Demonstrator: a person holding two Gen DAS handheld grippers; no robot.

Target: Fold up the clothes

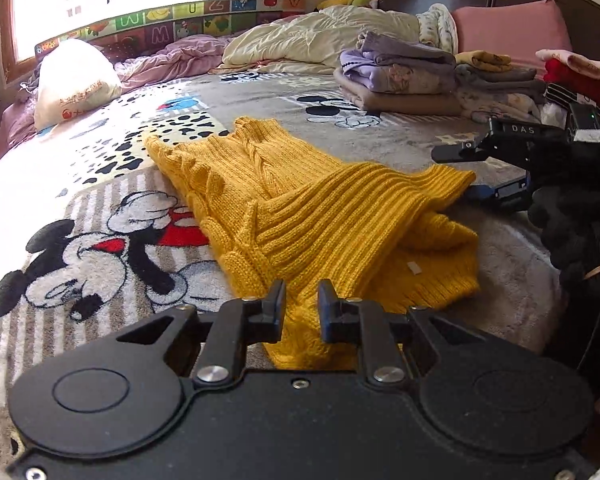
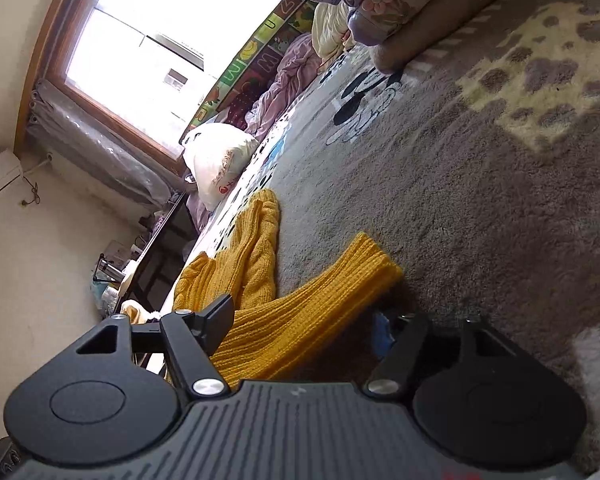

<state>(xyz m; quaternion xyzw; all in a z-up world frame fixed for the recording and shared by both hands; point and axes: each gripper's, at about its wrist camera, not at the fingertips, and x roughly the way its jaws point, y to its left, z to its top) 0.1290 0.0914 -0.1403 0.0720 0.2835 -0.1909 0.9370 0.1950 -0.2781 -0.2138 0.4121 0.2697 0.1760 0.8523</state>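
Observation:
A mustard-yellow knit sweater [image 1: 300,200] lies on the Mickey Mouse blanket [image 1: 100,248], one ribbed sleeve [image 1: 372,196] folded across its body toward the right. My left gripper [image 1: 302,312] is at the sweater's near hem, jaws a little apart with yellow knit between them, not clamped. My right gripper [image 1: 476,172] is open at the sleeve's cuff, one finger [image 1: 456,152] above it and one blue-padded finger low on the blanket. In the right wrist view the sleeve [image 2: 320,308] runs between the spread fingers of the right gripper [image 2: 312,320].
Stacks of folded clothes [image 1: 404,76] stand at the back right beside a pink pillow [image 1: 512,28]. A crumpled cream duvet [image 1: 312,36] and a white plastic bag [image 1: 72,80] lie at the back. The window [image 2: 160,48] is on the far side.

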